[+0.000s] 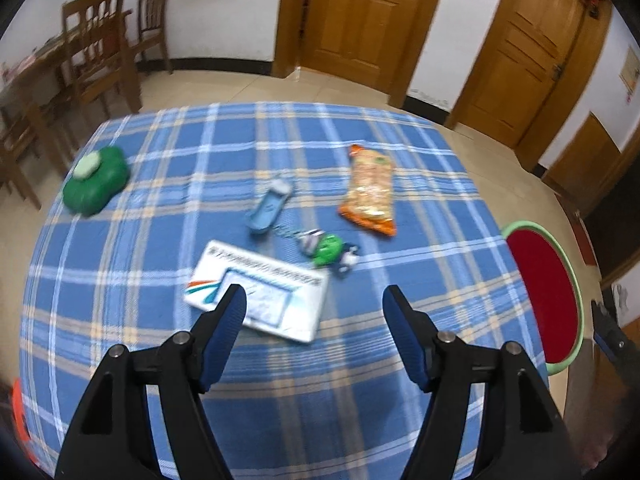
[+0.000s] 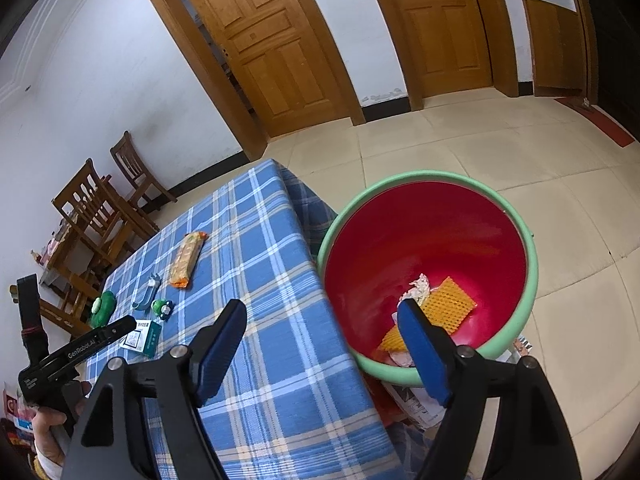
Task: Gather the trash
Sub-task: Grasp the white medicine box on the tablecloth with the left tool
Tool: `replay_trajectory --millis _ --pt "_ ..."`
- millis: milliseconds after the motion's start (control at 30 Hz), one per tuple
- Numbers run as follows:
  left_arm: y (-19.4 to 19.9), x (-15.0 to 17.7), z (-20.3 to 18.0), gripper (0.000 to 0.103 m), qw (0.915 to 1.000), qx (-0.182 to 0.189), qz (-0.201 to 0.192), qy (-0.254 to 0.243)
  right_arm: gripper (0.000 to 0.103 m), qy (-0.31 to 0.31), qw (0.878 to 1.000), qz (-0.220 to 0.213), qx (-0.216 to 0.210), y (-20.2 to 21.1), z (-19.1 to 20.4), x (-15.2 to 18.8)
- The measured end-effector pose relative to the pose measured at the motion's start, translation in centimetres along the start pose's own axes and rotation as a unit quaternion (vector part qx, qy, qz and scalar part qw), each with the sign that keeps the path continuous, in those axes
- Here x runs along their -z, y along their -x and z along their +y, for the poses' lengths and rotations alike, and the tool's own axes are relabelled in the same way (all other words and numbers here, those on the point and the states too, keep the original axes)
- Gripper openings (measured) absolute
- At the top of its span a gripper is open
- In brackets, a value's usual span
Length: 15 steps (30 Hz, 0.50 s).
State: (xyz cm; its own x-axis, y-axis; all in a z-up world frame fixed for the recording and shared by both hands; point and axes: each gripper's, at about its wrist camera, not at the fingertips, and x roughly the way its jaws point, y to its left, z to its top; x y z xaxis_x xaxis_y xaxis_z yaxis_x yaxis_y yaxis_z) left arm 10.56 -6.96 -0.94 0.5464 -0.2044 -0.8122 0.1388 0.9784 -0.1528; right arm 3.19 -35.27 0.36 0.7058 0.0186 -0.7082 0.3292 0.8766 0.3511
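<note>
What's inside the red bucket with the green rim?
In the red bucket: an orange mesh sheet and crumpled pale paper. The right gripper's finger hides part of the bottom.

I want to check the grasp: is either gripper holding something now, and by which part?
Nothing is held. The left gripper is open above the table, and the right gripper is open over the bin.
</note>
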Motion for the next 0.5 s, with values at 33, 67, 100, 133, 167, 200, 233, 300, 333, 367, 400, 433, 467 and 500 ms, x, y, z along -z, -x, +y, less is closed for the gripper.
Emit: replay_trajectory --millis 33,67,100,133,167,200,233,300,333,367,400,433,467,500 --pt "-0.1 0.1 0.5 0.070 0.9999 -0.003 0.002 0.010 0.080 0.002 1.000 0.002 0.000 -0.1 0.1 0.1" --pt "-0.2 0.2 0.9 0.070 0.9998 -0.004 0.004 0.018 0.080 0.003 1.000 0.003 -0.001 -0.2 0.3 0.1" --pt "-0.3 0.3 1.5 0.070 0.9995 -0.003 0.008 0.030 0.080 0.005 1.000 0.005 -0.002 -0.3 0.4 0.1" --pt "-0.5 0.4 1.9 0.070 0.9992 -0.002 0.012 0.039 0.080 0.006 1.000 0.006 -0.002 -0.4 0.5 0.2" --pt "-0.7 0.5 2.1 0.070 0.9989 -0.001 0.015 0.044 0.080 0.007 1.000 0.007 -0.003 -0.5 0.6 0.3" --pt "-0.9 0.6 2.5 0.070 0.9985 -0.002 0.020 0.052 0.080 0.008 1.000 0.008 -0.003 -0.6 0.7 0.3" --pt "-1.2 0.7 2.8 0.070 0.9979 -0.001 0.025 0.060 0.080 0.009 1.000 0.009 -0.003 -0.7 0.7 0.4" --pt "-1.6 0.8 3.2 0.070 0.9969 0.003 0.033 0.071 0.080 0.010 1.000 0.011 -0.003 -0.8 0.8 0.4" --pt "-1.8 0.8 3.4 0.070 0.9963 0.005 0.036 0.078 0.080 0.010 1.000 0.011 -0.003 -0.8 0.8 0.5" --pt "-2.0 0.7 3.5 0.070 0.9959 0.007 0.036 0.083 0.080 0.009 1.000 0.012 -0.003 -0.9 0.8 0.5" --pt "-2.2 0.6 3.6 0.070 0.9954 0.006 0.036 0.088 0.080 0.009 1.000 0.012 -0.003 -0.9 0.8 0.5" --pt "-2.4 0.5 3.8 0.070 0.9950 0.003 0.034 0.094 0.080 0.009 1.000 0.013 -0.003 -0.9 0.8 0.5" --pt "-2.6 0.3 4.0 0.070 0.9946 0.002 0.033 0.098 0.080 0.009 1.000 0.014 -0.002 -1.0 0.8 0.5" --pt "-2.9 0.0 4.1 0.070 0.9942 0.001 0.031 0.103 0.080 0.008 1.000 0.014 -0.002 -1.0 0.7 0.6"
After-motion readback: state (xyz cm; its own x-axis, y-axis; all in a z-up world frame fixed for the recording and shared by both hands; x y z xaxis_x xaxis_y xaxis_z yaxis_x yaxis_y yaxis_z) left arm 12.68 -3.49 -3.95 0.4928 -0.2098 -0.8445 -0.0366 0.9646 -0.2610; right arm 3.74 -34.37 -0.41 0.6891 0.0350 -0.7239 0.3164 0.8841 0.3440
